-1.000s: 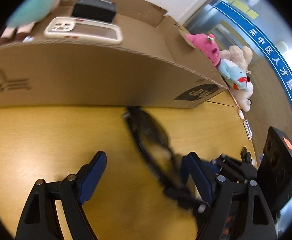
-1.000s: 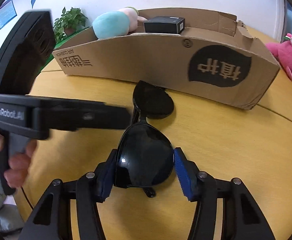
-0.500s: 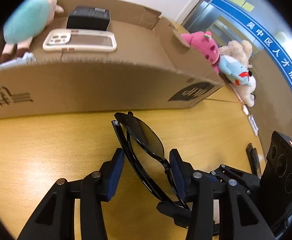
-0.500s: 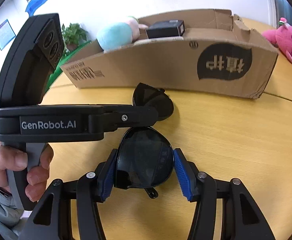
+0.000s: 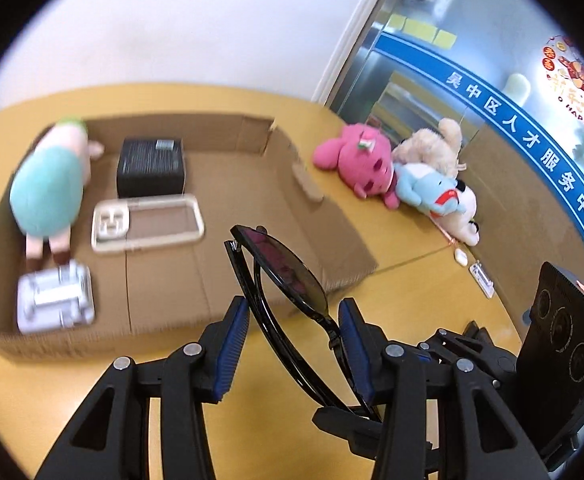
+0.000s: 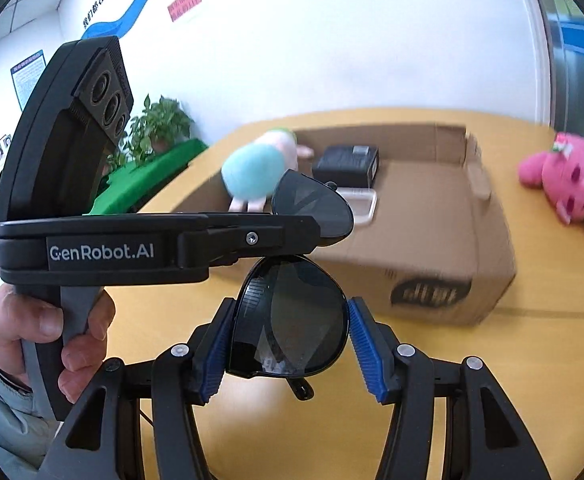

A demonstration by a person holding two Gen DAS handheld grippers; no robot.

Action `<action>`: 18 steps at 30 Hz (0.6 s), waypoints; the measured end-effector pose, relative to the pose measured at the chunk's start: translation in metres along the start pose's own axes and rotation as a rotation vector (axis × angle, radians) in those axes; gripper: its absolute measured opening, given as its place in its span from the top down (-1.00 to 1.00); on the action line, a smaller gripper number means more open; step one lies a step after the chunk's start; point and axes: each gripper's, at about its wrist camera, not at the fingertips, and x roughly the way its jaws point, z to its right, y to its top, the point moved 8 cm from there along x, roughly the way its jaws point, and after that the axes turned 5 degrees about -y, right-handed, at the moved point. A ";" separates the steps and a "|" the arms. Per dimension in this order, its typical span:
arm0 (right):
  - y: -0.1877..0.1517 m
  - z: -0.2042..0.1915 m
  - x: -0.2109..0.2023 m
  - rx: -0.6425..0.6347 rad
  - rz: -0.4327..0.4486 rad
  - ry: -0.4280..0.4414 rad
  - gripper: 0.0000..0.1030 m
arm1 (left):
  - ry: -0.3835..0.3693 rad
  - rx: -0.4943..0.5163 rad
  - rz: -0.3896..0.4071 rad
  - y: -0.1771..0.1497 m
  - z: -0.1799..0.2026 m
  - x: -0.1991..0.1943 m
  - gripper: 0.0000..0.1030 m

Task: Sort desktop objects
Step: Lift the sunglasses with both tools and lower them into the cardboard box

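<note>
Both pairs of jaws are closed onto the black sunglasses (image 6: 292, 320): the right gripper (image 6: 288, 346) pinches one dark lens edge to edge between its ribbed blue pads (image 6: 361, 344), and the left gripper (image 5: 292, 344) has its pads against the frame and lens rim of the other half, though whether they press tight there is unclear. The glasses hang in the air above the yellow wooden table (image 5: 411, 304), at the near wall of the open cardboard box (image 5: 252, 208).

Inside the box lie a soft teal and pink plush toy (image 5: 48, 192), a matte black box (image 5: 150, 168), a clear phone case (image 5: 148, 222) and a shiny silver item (image 5: 54, 300) in the near left corner. The left wrist view alone shows that item, plus a pink plush (image 5: 355, 164) heaped with a beige plush (image 5: 431, 144) and a blue plush (image 5: 427, 188) at the table's far right edge. The right wrist view adds the bare hand (image 6: 40, 332) gripping the left tool's handle, a potted plant (image 6: 156, 128) beyond the table, and that tool's arm crossing before the box.
</note>
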 end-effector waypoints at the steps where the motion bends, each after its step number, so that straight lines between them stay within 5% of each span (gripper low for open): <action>1: 0.007 0.001 0.002 -0.003 0.007 -0.003 -0.05 | 0.000 0.010 0.007 0.011 0.000 0.000 0.11; 11: 0.104 0.040 0.019 0.027 0.106 -0.017 -0.06 | -0.005 0.131 0.053 0.111 0.002 0.013 0.11; 18: 0.156 0.072 0.057 0.053 0.094 -0.015 -0.06 | -0.011 0.132 0.035 0.167 -0.024 0.048 0.11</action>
